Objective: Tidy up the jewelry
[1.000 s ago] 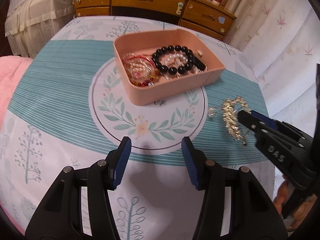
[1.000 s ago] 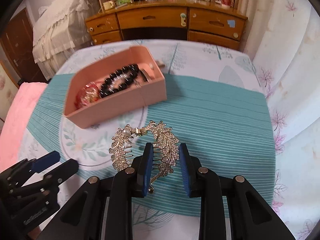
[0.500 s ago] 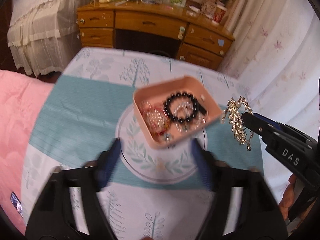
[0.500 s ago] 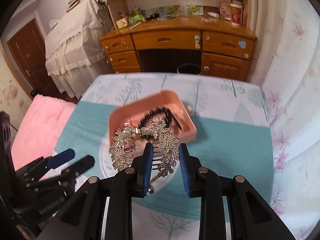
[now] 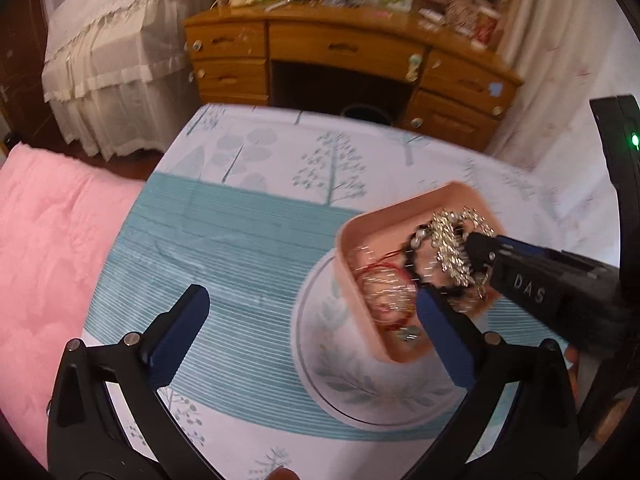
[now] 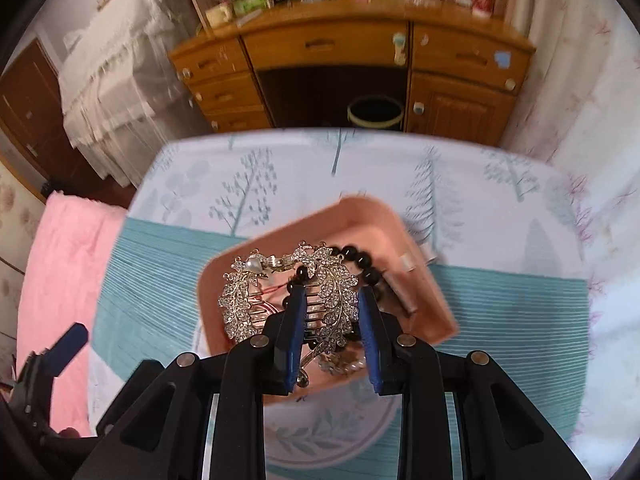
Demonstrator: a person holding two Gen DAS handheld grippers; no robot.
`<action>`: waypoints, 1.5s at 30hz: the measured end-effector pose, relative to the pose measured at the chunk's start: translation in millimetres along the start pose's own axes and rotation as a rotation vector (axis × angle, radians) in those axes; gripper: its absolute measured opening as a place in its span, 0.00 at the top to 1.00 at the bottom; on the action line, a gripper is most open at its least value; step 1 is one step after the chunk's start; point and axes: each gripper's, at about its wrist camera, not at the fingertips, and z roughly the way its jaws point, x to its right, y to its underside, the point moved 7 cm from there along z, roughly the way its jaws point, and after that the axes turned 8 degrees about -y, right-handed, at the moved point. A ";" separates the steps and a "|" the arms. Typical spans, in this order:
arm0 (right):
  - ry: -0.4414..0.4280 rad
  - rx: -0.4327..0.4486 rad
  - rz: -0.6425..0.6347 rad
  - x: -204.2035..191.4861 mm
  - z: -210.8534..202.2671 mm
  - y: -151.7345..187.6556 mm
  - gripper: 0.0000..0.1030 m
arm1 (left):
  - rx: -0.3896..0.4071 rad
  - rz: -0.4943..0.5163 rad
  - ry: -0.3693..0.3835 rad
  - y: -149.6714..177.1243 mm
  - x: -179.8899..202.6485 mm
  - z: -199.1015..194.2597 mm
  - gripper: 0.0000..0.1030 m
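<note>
I am looking across a tablecloth (image 6: 500, 296) printed with pale trees and a teal striped band. A pink quilt (image 5: 52, 248) is lying to its left. On the far side a wooden desk (image 6: 360, 44) is standing, clutter crowding its top, and what may be a bin (image 6: 375, 114) is sitting in its kneehole. White lace fabric (image 5: 108, 52) is draping at far left.

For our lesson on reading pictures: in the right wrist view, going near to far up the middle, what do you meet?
Right gripper holding the hair comb → pink tray → tablecloth → waste bin → wooden desk.
</note>
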 end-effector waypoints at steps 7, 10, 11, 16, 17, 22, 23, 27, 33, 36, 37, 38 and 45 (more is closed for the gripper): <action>0.035 -0.064 0.006 0.3 57.6 9.8 0.75 | -0.074 -0.053 -0.032 13.7 -25.0 43.7 0.01; 0.048 -0.075 -0.014 -1.9 68.5 13.0 0.75 | -0.079 -0.096 -0.034 13.1 -36.8 51.2 0.01; 0.052 -0.071 -0.021 -3.5 69.4 12.8 0.75 | -0.081 -0.111 -0.030 12.2 -39.5 52.8 0.01; 0.005 -0.061 0.004 -7.8 65.0 15.1 0.63 | -0.085 -0.132 -0.017 10.8 -39.7 53.6 0.01; 0.000 -0.053 0.007 -7.7 61.0 15.5 0.63 | -0.082 -0.131 -0.016 11.0 -38.7 51.8 0.01; -0.044 -0.027 0.028 -6.7 36.7 22.0 0.62 | -0.062 -0.137 -0.004 11.7 -35.7 38.9 0.01; -0.051 -0.023 0.029 -7.2 31.4 24.2 0.62 | -0.059 -0.138 -0.001 12.1 -35.4 35.4 0.01; -0.054 -0.002 0.018 -8.3 9.3 36.6 0.63 | -0.036 -0.134 0.003 14.2 -34.7 18.6 0.01; -0.047 0.014 0.000 -8.0 -20.0 60.9 0.63 | -0.011 -0.112 0.013 28.5 -31.3 -11.4 0.01; -0.052 0.026 0.001 -4.0 -37.1 76.6 0.63 | 0.004 -0.095 0.015 39.8 -29.1 -26.5 0.01; -0.052 0.033 0.003 -1.9 -43.7 82.7 0.62 | 0.011 -0.090 0.018 45.2 -28.1 -32.6 0.01; -0.052 0.040 0.004 0.3 -50.5 89.6 0.63 | 0.014 -0.086 0.020 48.0 -27.4 -36.1 0.01; -0.046 0.095 0.009 13.1 -91.6 147.0 0.62 | 0.028 -0.052 0.059 96.4 -16.1 -65.6 0.01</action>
